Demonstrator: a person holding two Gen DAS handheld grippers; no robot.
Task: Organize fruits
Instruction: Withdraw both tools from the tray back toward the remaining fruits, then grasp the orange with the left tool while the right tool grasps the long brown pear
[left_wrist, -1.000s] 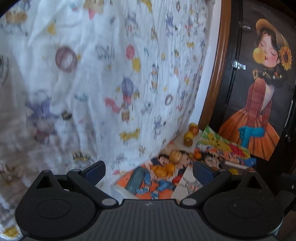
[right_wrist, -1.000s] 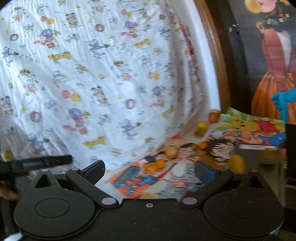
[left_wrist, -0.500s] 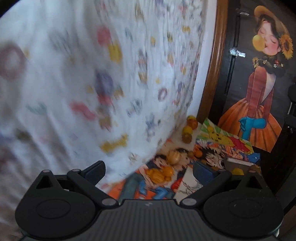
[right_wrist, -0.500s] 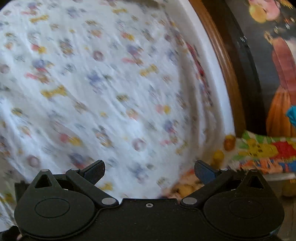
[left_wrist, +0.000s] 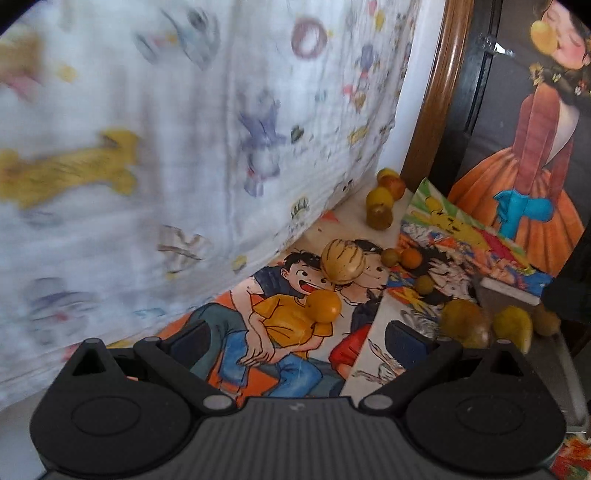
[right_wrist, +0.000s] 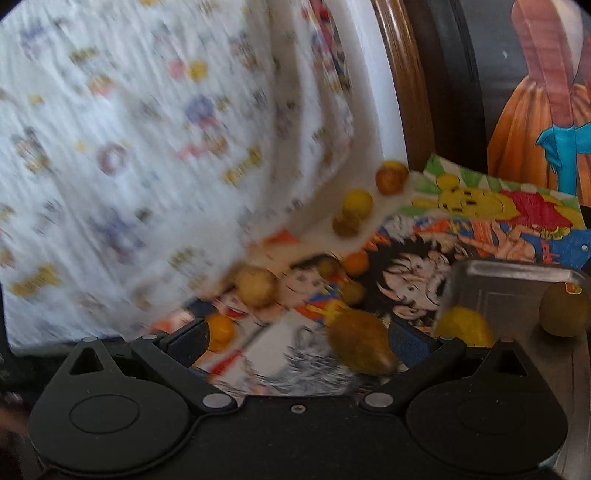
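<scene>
My left tongs (left_wrist: 295, 338) and right tongs (right_wrist: 298, 338) low over desk, both spread wide, empty; kiwi (right_wrist: 564, 311) sticker unreadable.

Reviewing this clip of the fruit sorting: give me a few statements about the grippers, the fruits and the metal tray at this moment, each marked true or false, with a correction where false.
1. The left gripper is shut on an orange fruit. False: its jaws stand open and hold nothing; the small orange fruit lies on the cartoon poster ahead of it.
2. The metal tray already holds fruit. True: a yellow fruit and a green-brown fruit with a sticker sit in it.
3. The right gripper is open. True.
4. All fruits are in the tray. False: several lie on the posters, such as the pale striped round fruit.
5. A printed white cloth hangs to the left of the fruits. True.
</scene>
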